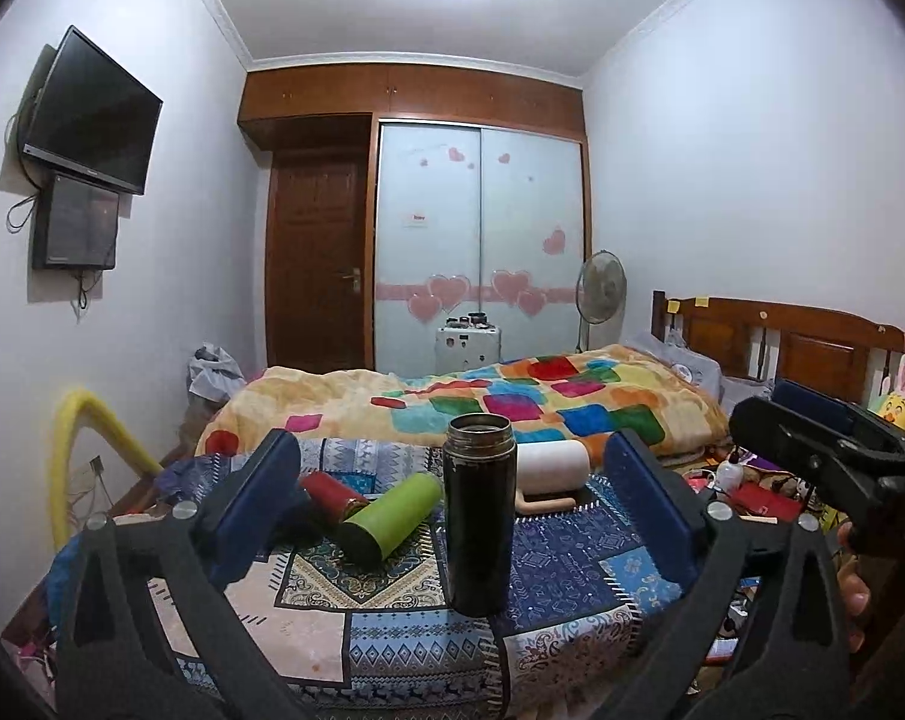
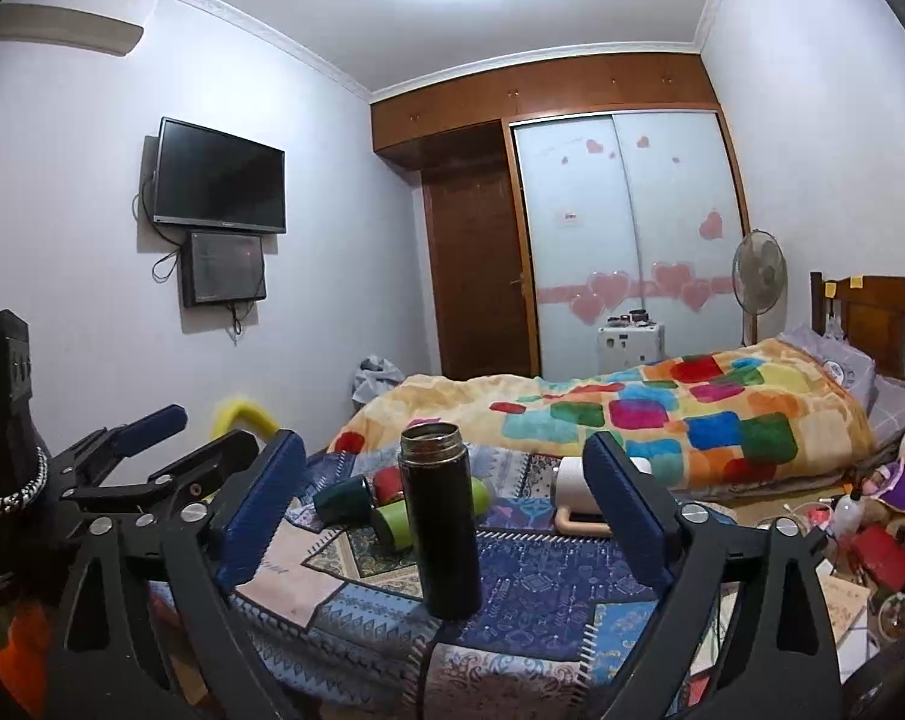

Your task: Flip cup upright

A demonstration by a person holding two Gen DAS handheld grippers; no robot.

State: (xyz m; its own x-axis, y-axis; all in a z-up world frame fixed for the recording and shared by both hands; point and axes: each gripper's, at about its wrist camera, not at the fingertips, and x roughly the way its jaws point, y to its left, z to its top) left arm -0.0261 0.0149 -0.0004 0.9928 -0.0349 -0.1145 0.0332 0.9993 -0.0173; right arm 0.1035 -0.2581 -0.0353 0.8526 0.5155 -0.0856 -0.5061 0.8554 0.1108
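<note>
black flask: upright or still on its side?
Upright. The black flask stands on its base on the patterned cloth, open mouth up; the green cup behind it lies on its side.

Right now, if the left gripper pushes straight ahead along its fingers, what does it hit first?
Most likely the black flask, standing upright between the open fingers of the left gripper. The green cup lies on its side just left of that line, further back; depth is hard to judge.

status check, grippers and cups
Left gripper, right gripper open, empty. Black flask upright. Green cup, red cup, white mug lying down.
</note>
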